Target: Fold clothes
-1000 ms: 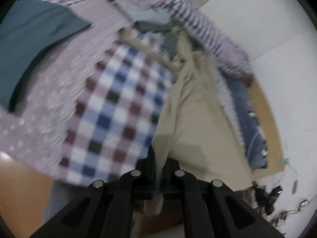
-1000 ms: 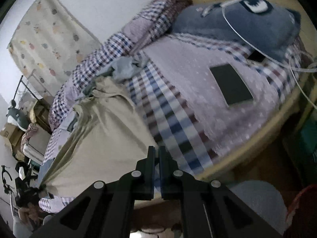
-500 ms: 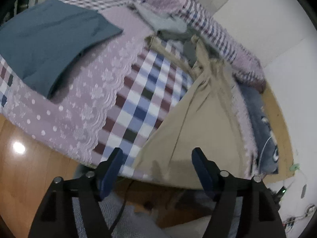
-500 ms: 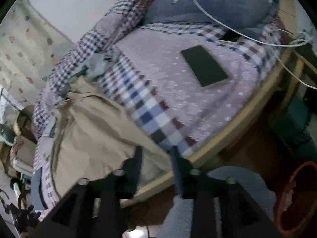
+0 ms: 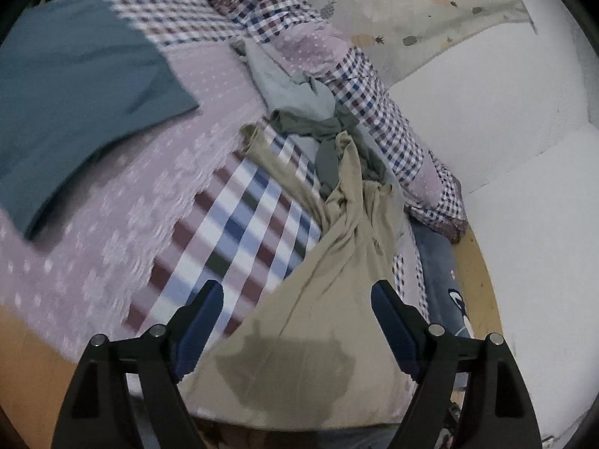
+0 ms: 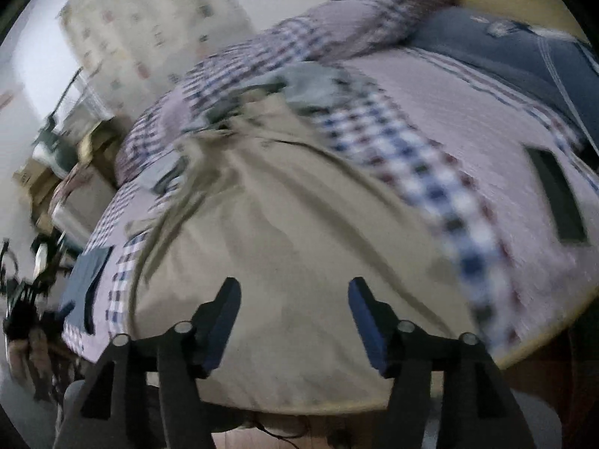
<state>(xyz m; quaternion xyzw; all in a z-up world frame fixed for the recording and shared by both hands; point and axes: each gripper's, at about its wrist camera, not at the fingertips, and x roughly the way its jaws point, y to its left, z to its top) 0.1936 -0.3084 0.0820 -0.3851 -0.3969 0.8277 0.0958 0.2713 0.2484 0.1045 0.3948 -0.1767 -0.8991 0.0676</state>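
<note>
Hovering left gripper (image 5: 297, 292), right gripper (image 6: 294, 290) spread, beige garment (image 6: 284, 224) reaching bed edge (image 6: 543, 340)

Matt beige cloth garment (image 5: 329, 273), creased, lies on a checked woven bedsheet (image 5: 254, 220) with lace-textured lilac cover (image 5: 123, 202).

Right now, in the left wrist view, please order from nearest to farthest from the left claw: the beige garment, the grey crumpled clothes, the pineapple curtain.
1. Beige garment: lies between the open left claw fingers.
2. Grey crumpled clothes: mid-bed, beyond the garment's far end.
3. Pineapple curtain: top, behind the bed.
</note>
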